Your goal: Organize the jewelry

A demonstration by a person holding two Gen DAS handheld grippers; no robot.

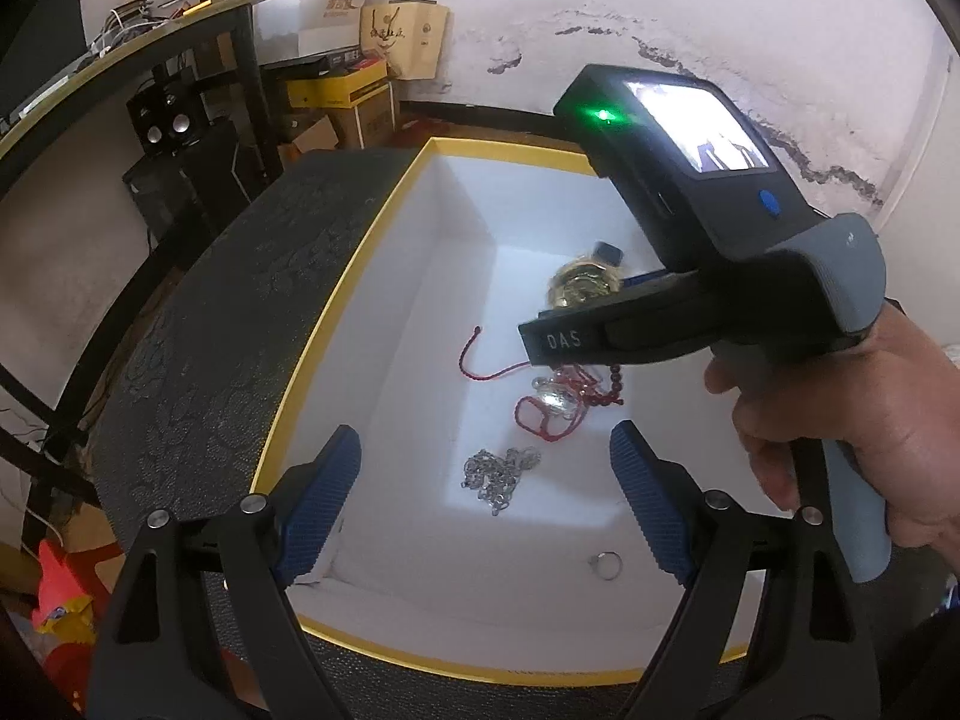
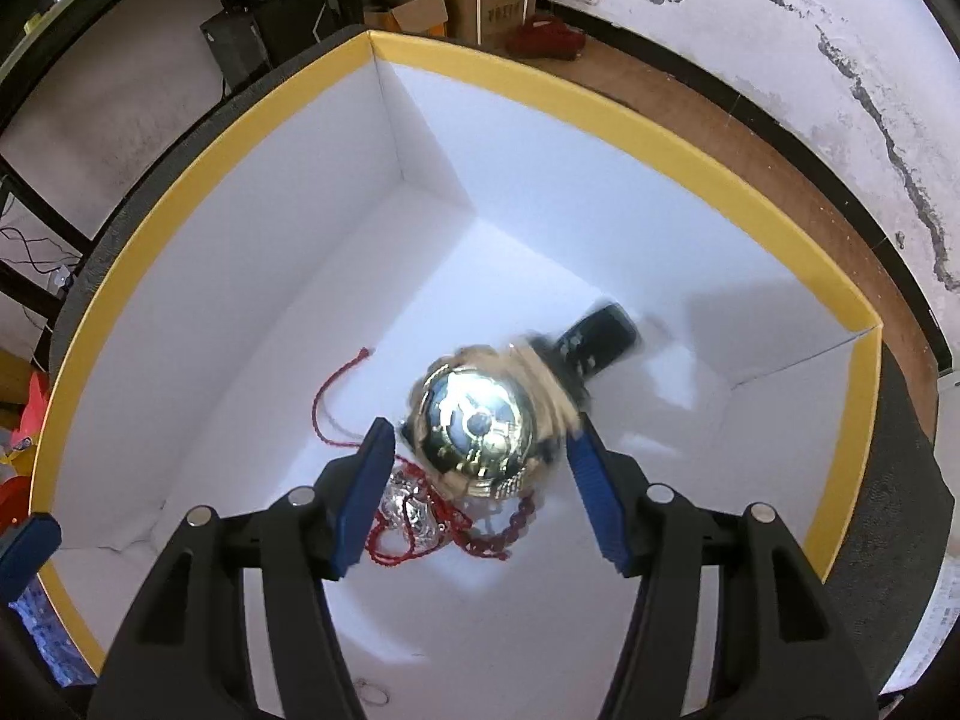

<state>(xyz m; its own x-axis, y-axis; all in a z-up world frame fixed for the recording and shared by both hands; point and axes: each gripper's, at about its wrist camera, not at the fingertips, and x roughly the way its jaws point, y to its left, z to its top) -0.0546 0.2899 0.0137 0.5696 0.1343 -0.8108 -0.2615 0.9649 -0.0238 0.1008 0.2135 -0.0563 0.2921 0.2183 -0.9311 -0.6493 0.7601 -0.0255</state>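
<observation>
On the right device's black bar the letters "DAS" (image 1: 564,341) can be read. The left gripper (image 1: 486,504) hangs wide open and empty over the near end of the white box (image 1: 420,276), above the silver chain (image 1: 498,474) and small ring (image 1: 606,564) on its floor. The right gripper (image 2: 480,480), half open, sits around the gold watch (image 2: 480,420); whether its pads press it, I cannot tell. The watch is blurred, over the red cords (image 2: 336,402) and beads (image 2: 510,531) mid-box.
</observation>
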